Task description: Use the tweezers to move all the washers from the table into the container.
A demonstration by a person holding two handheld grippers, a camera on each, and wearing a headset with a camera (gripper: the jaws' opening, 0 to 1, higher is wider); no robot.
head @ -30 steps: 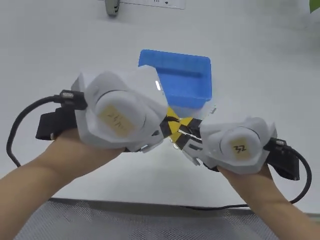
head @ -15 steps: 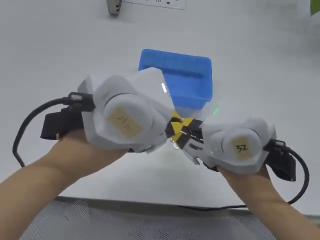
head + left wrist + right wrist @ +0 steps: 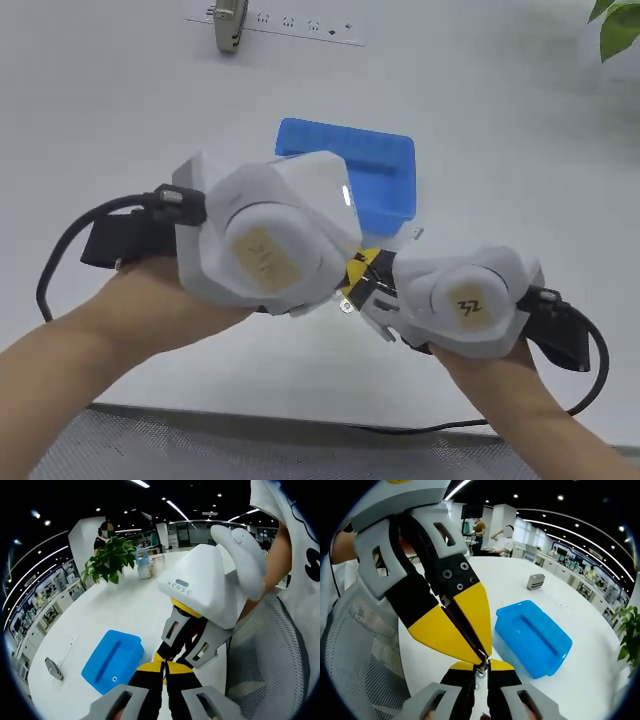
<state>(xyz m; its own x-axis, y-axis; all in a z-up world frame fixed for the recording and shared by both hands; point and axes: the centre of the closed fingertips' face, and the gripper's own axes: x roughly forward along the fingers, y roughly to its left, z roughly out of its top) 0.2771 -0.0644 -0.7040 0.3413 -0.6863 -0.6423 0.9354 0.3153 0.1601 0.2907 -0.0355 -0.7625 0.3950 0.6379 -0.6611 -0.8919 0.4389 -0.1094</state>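
Pinching my right gripper (image 3: 481, 666) down to a narrow slit, I hold a thin bit of metal at the tips, which I take to be the tweezers (image 3: 481, 671), though it is too small to be sure. My left gripper (image 3: 164, 669) meets it nose to nose, its yellow jaws pressed flat together with nothing I can make out between them. Both tips sit on the near side of the blue container (image 3: 395, 215), a little short of its front wall and above the white table (image 3: 500, 120).

The container's floor looks bare in the right gripper view, so I judge that no washer has gone in yet. A small pale thing (image 3: 415, 235) lies on the table just beside the container's near right corner; I cannot tell whether it is a washer. No other washers are plain to me around the container.

By my reckoning the job is at its start: tool being settled in the grip, every washer still to pick and drop.
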